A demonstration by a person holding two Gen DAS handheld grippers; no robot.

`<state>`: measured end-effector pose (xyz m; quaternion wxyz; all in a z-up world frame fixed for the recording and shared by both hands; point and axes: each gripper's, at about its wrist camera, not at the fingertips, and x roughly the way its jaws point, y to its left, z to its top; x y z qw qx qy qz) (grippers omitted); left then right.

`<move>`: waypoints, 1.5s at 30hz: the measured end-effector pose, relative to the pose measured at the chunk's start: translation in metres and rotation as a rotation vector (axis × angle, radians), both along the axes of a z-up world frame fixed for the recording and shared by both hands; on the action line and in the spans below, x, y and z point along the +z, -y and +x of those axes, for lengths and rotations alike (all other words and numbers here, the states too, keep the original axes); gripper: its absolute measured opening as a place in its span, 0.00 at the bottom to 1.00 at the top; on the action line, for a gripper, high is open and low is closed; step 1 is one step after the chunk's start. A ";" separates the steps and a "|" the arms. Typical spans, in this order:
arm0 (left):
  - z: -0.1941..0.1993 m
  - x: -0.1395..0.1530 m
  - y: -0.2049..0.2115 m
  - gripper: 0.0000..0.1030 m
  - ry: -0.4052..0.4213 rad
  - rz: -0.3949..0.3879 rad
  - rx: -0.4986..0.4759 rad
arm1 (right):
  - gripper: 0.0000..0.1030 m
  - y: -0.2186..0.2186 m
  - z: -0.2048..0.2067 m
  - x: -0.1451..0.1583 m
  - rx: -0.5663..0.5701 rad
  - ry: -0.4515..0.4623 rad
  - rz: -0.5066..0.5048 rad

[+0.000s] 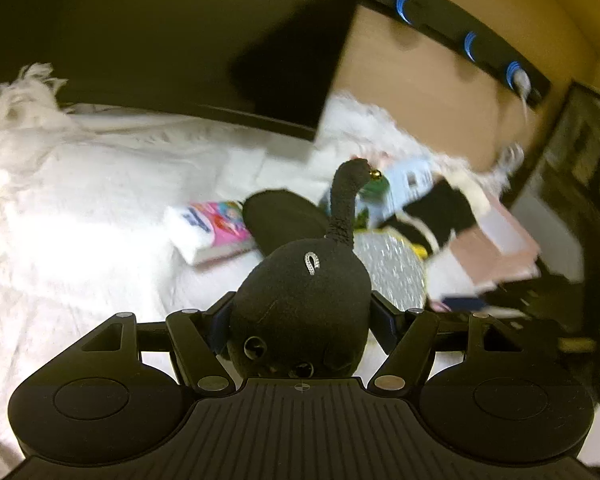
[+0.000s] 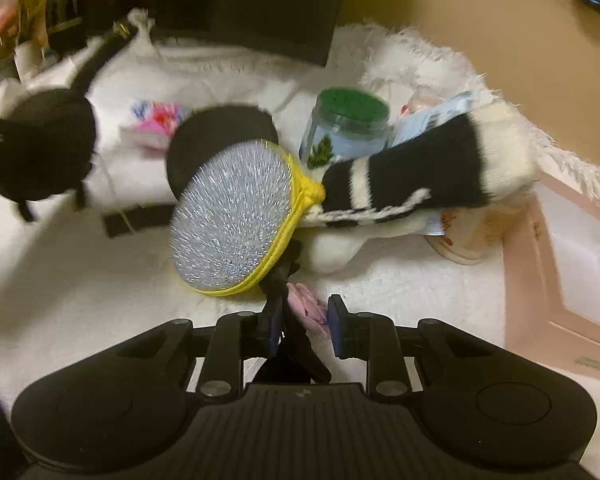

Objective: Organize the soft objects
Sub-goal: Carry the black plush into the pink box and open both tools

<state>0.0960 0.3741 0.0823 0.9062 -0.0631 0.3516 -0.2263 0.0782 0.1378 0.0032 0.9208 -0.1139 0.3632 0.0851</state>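
Observation:
My left gripper [image 1: 302,320] is shut on a black plush cat [image 1: 304,304], head towards the camera, tail [image 1: 342,200] up with a small gold bell. The cat also shows at the left of the right wrist view [image 2: 40,152], held above the white fluffy blanket [image 2: 80,280]. My right gripper [image 2: 304,324] stands partly open over a black strap [image 2: 284,300] and a pink soft item [image 2: 310,306]; I cannot tell if it grips. Ahead lie a silver sequin pouch with yellow trim [image 2: 232,216], a round black pad [image 2: 220,140] and a black-and-white knitted sock [image 2: 412,172].
A green-lidded glass jar [image 2: 346,128], a pink-and-white packet [image 2: 156,122] and a light blue card [image 2: 432,114] lie on the blanket. A pink open box [image 2: 560,264] stands at the right. A dark monitor [image 2: 220,4] stands behind, a beige wall [image 2: 480,20] at the right.

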 end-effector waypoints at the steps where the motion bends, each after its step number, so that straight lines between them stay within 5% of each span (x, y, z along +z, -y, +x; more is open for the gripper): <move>1: 0.002 0.002 -0.003 0.71 -0.003 -0.012 0.020 | 0.23 0.004 -0.006 0.009 -0.003 0.007 0.012; 7: 0.018 0.036 0.021 0.71 0.056 -0.098 -0.019 | 0.23 0.061 -0.041 0.089 -0.064 0.133 0.095; 14: 0.063 0.102 0.131 0.72 0.141 -0.233 -0.207 | 0.23 0.175 -0.020 0.161 -0.294 0.314 0.128; 17: 0.083 0.114 0.198 0.74 0.142 -0.252 -0.275 | 0.28 0.217 -0.006 0.160 -0.356 0.307 0.162; 21: 0.123 0.102 0.293 0.72 0.032 -0.346 -0.359 | 0.58 0.244 -0.036 0.131 -0.460 0.305 0.167; 23: 0.137 0.078 0.341 0.70 -0.063 -0.246 -0.378 | 0.59 0.247 -0.053 0.108 -0.469 0.270 0.170; 25: 0.137 0.058 0.366 0.70 -0.060 -0.162 -0.353 | 0.59 0.246 -0.064 0.081 -0.469 0.218 0.147; 31: 0.134 0.047 0.329 0.70 -0.079 -0.321 -0.259 | 0.59 0.239 -0.061 0.043 -0.462 0.163 0.138; 38: 0.100 0.056 0.217 0.70 -0.015 -0.309 -0.110 | 0.58 0.272 -0.005 0.042 -0.649 0.265 0.108; 45: 0.054 0.018 0.125 0.70 -0.051 -0.189 0.028 | 0.60 0.297 0.030 0.021 -0.684 0.141 0.180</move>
